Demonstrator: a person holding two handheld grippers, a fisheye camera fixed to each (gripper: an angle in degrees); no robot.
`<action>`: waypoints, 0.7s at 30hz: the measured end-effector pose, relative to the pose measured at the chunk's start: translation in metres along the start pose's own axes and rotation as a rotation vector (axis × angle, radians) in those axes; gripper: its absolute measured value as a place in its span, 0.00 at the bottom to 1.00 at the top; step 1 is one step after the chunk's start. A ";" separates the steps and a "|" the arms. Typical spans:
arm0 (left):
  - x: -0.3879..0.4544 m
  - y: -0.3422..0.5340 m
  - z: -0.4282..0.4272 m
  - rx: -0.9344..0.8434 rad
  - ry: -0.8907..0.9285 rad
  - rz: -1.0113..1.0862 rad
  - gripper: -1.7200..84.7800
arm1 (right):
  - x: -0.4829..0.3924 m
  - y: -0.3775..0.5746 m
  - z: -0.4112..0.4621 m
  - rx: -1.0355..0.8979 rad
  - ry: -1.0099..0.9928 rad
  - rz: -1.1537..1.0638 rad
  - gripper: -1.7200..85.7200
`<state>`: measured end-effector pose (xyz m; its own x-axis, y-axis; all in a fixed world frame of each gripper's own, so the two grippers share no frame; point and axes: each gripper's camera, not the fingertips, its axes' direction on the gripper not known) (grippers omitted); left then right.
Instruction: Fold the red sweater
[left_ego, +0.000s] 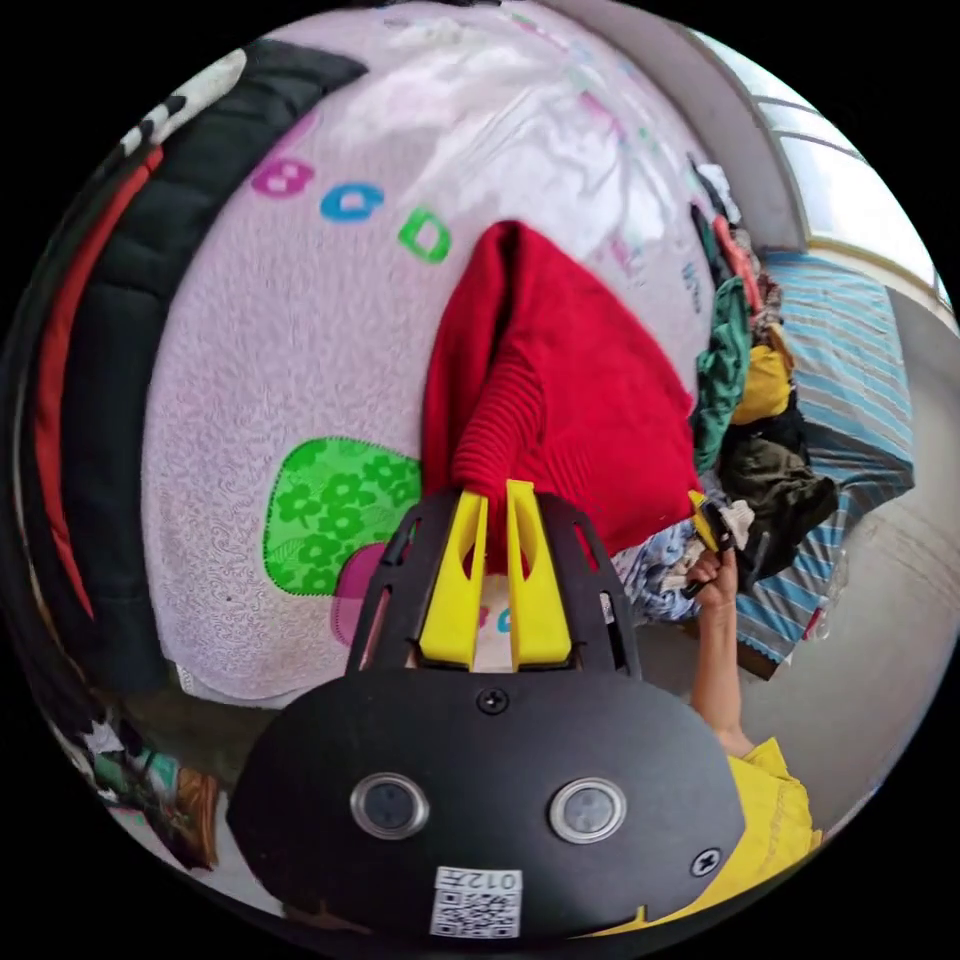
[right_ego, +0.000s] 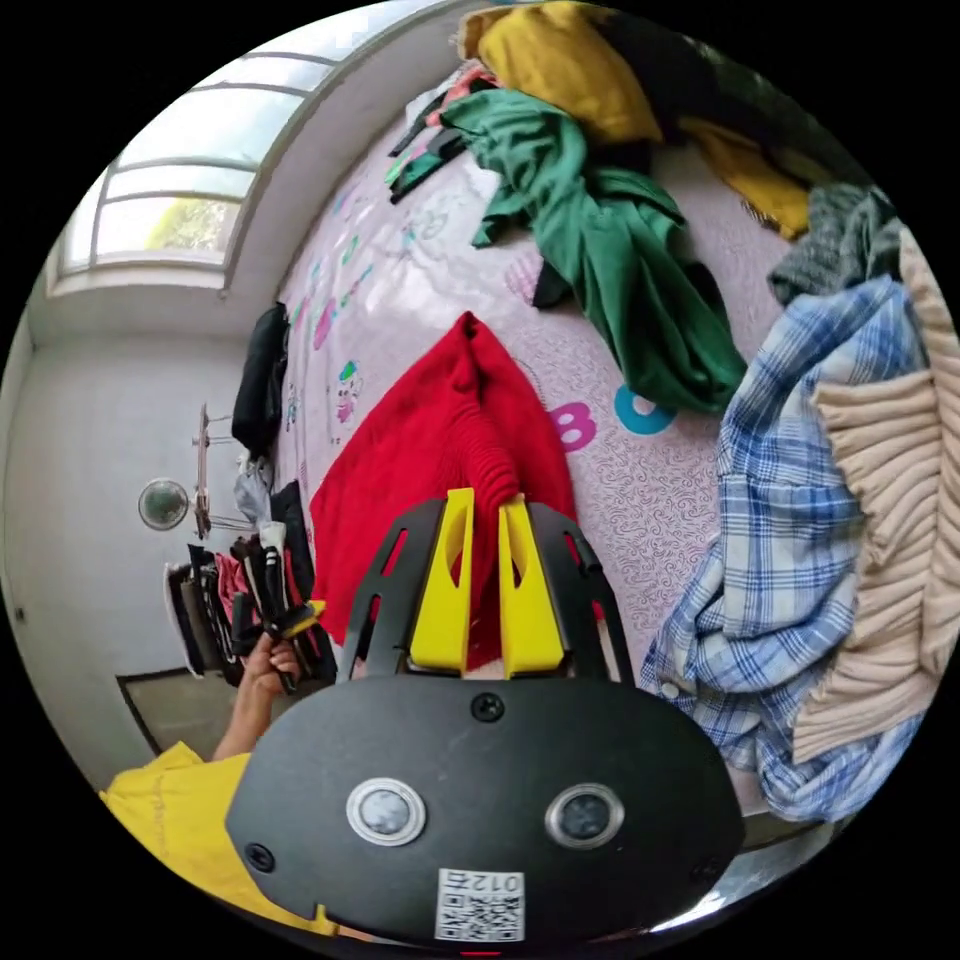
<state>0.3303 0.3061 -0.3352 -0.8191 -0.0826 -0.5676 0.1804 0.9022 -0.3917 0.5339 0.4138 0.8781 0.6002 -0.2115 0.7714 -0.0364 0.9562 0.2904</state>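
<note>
One red sweater (left_ego: 560, 400) lies on a pink bedspread (left_ego: 250, 380), lifted at its near edge by two grippers. In the left gripper view, the left gripper (left_ego: 497, 492) has its yellow jaws nearly together, pinching a ribbed edge of the sweater between them. In the right gripper view, the right gripper (right_ego: 487, 498) likewise has its jaws close together with ribbed red knit caught between the tips. Each view also shows the other gripper held in a hand (left_ego: 712, 570) off to the side, at the sweater's far corner.

Beside the sweater in the right gripper view lie one green garment (right_ego: 620, 260), one blue plaid shirt (right_ego: 790, 520), one beige ribbed knit (right_ego: 890, 530), and one mustard-yellow garment (right_ego: 570, 60). The person wears a yellow sleeve (right_ego: 180, 830).

The bedspread carries coloured letters (left_ego: 350, 203) and a green flowered patch (left_ego: 330, 510). A black and red garment (left_ego: 110, 330) lies along one edge. A window (right_ego: 170, 190) is set in a white wall, and a striped blue cloth (left_ego: 850, 380) lies beyond the clothes pile.

Each gripper body bears a small code label, too small to make out.
</note>
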 end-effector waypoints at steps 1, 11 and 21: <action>-0.008 -0.005 0.024 -0.100 -0.022 -0.018 0.10 | 0.015 -0.003 0.015 -0.029 -0.013 0.053 0.05; 0.013 0.017 -0.003 0.045 0.069 -0.027 0.05 | 0.025 0.050 0.029 0.083 0.124 0.073 0.09; 0.206 0.034 -0.015 0.188 -0.215 0.509 0.02 | -0.075 0.082 0.099 0.155 0.171 -0.470 0.03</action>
<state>0.1594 0.3264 -0.4550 -0.4787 0.2399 -0.8446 0.6323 0.7616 -0.1421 0.4072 0.4883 0.9002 0.7014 -0.5620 0.4383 0.1582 0.7224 0.6731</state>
